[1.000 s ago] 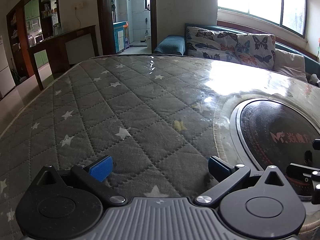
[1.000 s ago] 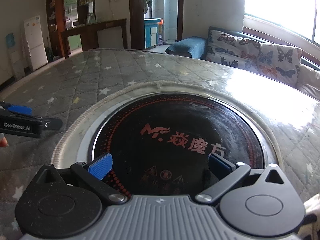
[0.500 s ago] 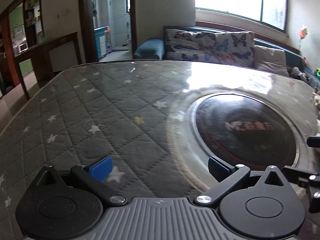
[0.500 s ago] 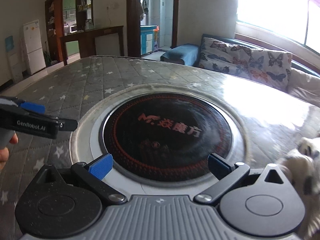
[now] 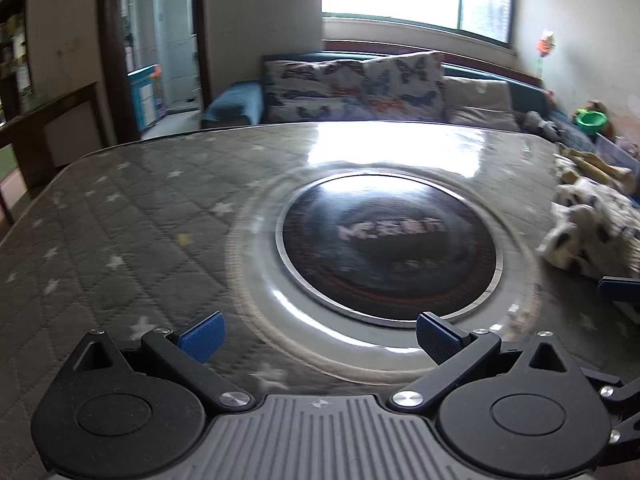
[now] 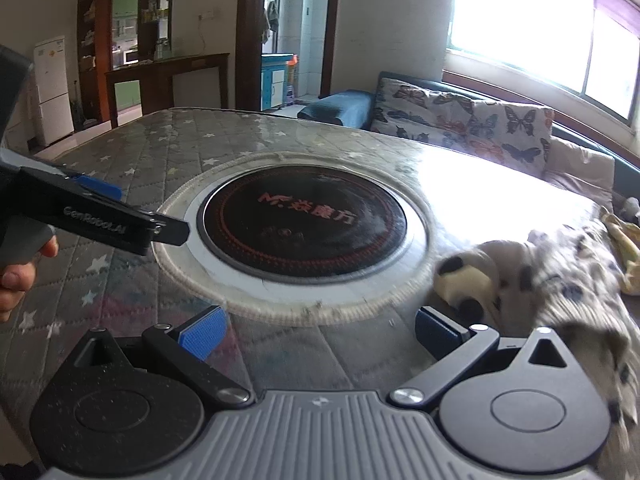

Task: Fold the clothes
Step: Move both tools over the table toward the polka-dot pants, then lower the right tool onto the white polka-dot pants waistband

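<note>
Cream black-spotted garment (image 6: 560, 276), grey star-patterned table cover (image 5: 120, 216).

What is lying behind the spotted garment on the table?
Behind the spotted garment lies a yellowish cloth, partly covered by it; its shape cannot be told.

1 spotted garment (image 6: 560, 264), 1 cooktop (image 6: 304, 224), 2 butterfly cushions (image 6: 468, 128), 1 fridge (image 6: 52, 88), 2 grippers (image 6: 318, 334).

Spotted cream garment (image 6: 560, 264) lies crumpled right of round black cooktop (image 6: 304, 226)
</note>
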Available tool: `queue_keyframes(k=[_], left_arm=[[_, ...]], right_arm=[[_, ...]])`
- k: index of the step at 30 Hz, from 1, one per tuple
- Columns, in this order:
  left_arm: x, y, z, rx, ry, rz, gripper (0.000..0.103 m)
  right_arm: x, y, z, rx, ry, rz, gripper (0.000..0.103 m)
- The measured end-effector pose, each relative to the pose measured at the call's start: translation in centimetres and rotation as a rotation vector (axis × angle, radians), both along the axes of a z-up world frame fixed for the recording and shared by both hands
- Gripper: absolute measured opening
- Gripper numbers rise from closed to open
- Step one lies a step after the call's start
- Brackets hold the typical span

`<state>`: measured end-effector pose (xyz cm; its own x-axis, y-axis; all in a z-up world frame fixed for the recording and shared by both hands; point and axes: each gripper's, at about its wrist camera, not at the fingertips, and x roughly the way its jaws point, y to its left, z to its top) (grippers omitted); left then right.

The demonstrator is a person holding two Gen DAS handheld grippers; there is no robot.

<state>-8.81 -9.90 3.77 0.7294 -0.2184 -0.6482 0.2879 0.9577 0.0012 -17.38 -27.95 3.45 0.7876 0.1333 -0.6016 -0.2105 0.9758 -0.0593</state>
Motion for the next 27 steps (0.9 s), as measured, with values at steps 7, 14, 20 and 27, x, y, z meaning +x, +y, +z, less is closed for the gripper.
queue_keyframes(k=[7, 14, 20, 27], left_arm=[[-0.8, -2.7, -0.1, 0.027, 0.001, -0.077, 0.103], [-1.5, -5.5, -0.3, 0.034, 0.018, -0.154, 0.103], [-2.0, -7.7, 0.0, 0.033, 0.029, -0.210, 0.103], [-2.2, -10.2, 0.0, 0.019, 0.049, -0.273, 0.103]], right_arm=[[-2.8, -2.2, 0.1, -0.007, 0.004, -0.056, 0.100], [-5.0, -5.1, -0.1, 0.001, 0.003, -0.146, 0.097], [-6.6, -7.5, 0.3, 0.006, -0.013, -0.221, 0.094], [-8.0, -10.7, 1.4, 0.010, -0.050, -0.316, 0.087]])
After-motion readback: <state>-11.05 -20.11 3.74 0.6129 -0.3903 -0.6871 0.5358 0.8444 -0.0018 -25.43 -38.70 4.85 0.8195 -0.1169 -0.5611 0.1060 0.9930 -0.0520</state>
